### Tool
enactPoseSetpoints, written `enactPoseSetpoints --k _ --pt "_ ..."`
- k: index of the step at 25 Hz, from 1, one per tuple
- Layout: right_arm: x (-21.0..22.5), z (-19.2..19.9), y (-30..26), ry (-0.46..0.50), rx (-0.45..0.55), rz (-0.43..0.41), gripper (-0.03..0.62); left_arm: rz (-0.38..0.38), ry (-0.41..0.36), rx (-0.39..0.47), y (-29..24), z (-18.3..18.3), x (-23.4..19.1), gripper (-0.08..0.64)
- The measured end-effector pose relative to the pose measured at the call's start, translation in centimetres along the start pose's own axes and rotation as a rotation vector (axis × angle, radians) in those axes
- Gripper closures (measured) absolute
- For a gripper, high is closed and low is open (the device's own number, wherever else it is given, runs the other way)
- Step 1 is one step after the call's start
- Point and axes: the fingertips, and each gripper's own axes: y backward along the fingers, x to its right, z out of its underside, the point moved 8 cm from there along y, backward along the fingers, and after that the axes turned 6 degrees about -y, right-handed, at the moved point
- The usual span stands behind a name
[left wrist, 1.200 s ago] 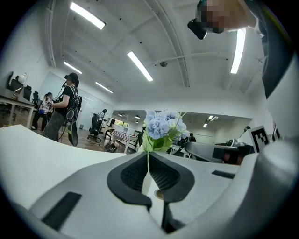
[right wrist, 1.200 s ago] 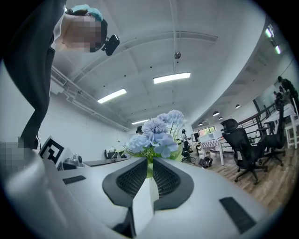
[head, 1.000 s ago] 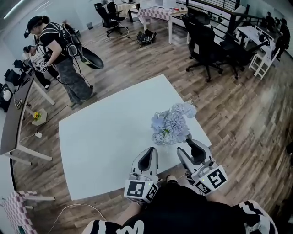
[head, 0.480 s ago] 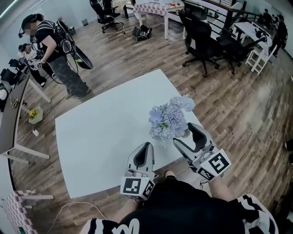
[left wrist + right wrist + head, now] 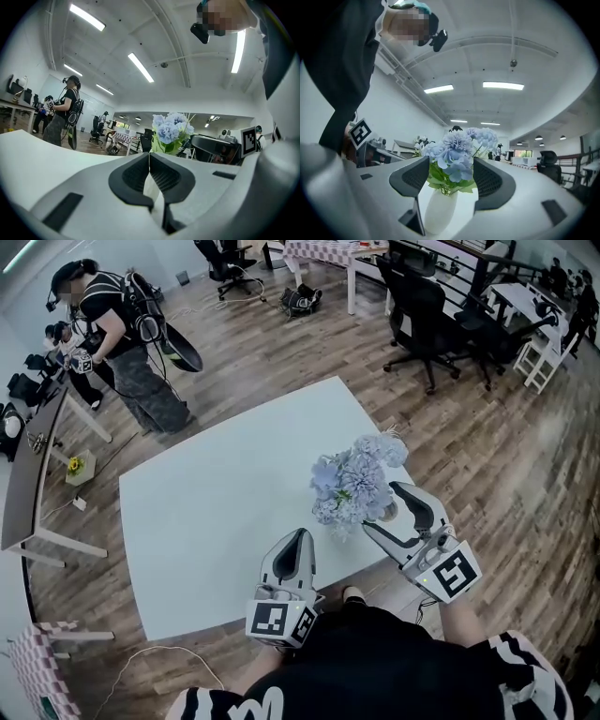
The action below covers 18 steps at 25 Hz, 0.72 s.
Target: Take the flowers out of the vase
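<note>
Flowers, pale blue, upright in white vase near table edge. Right gripper jaws wide, just been opening, bouquet between, unpressed. Left gripper jaws together, empty.

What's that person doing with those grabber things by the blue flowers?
A person stands at a white table with a grabber in each hand. The right gripper has just opened its jaws wide and points at the blue flowers, which are still in their white vase. Nothing is gripped yet. The left gripper sits beside it, jaws shut and empty.
</note>
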Motion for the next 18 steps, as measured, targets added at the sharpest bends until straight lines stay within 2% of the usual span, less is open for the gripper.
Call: enactPoseSetpoints --k 5,9,13,15,17,18 --pt "-0.1 0.1 -0.9 0.062 -0.016 -0.090 0.314 0.010 -0.013 -0.007 -0.2 0.0 0.3 0.555" --pt "-0.5 0.1 -1.1 0.061 0.005 -0.084 0.316 0.012 -0.016 -0.006 0.0 0.0 0.2 0.555" --pt "-0.5 0.2 -1.1 0.014 0.040 -0.096 0.321 0.006 -0.016 -0.009 -0.1 0.0 0.2 0.555" --pt "-0.5 0.1 -1.2 0.010 0.051 -0.097 0.357 0.004 -0.017 -0.009 0.0 0.0 0.2 0.555" --pt "-0.6 0.0 -1.3 0.020 0.054 -0.090 0.459 0.001 -0.018 -0.007 0.1 -0.1 0.1 0.555" --pt "-0.6 0.0 -1.4 0.024 0.055 -0.087 0.468 0.000 -0.018 -0.007 0.2 -0.1 0.0 0.555"
